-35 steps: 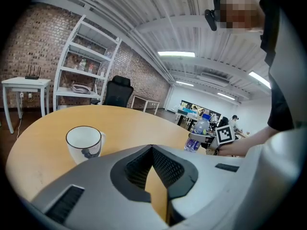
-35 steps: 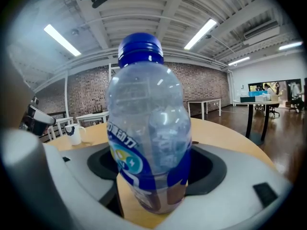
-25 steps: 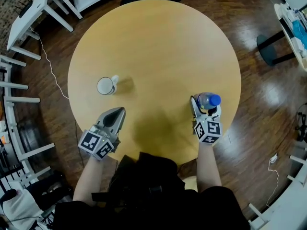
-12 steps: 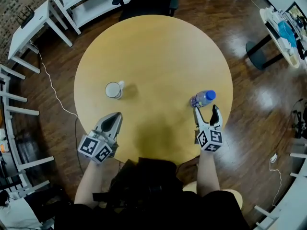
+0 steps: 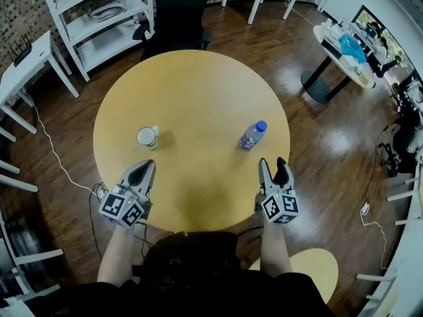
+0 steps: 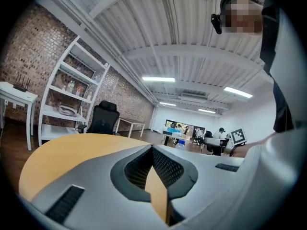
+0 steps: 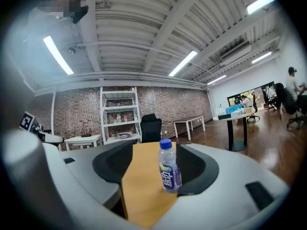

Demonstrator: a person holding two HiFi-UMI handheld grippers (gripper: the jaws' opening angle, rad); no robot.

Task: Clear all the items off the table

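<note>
A clear water bottle [image 5: 252,136] with a blue cap and purple label stands upright on the right side of the round wooden table [image 5: 198,91]. My right gripper [image 5: 272,166] hovers at the near edge, a short way behind the bottle. It is open; its jaws have just been closing with nothing between them. In the right gripper view the bottle [image 7: 169,169] stands beyond the jaws of the right gripper [image 7: 154,152]. A white mug [image 5: 147,137] sits on the left side. My left gripper [image 5: 143,170] is shut and empty just behind the mug, which is hidden in the left gripper view, where the left gripper [image 6: 152,147] faces across the table.
A black office chair [image 5: 178,5] stands at the table's far side, with white shelving [image 5: 99,12] to its left. A white side table [image 5: 26,58] is at the left and a cluttered desk [image 5: 340,48] at the far right. A cable [image 5: 59,164] runs over the wooden floor.
The right gripper's jaws were round the bottle; they let go and drew back toward the near edge, then narrowed. The bottle stays on the table. The left gripper also drew back a little.
</note>
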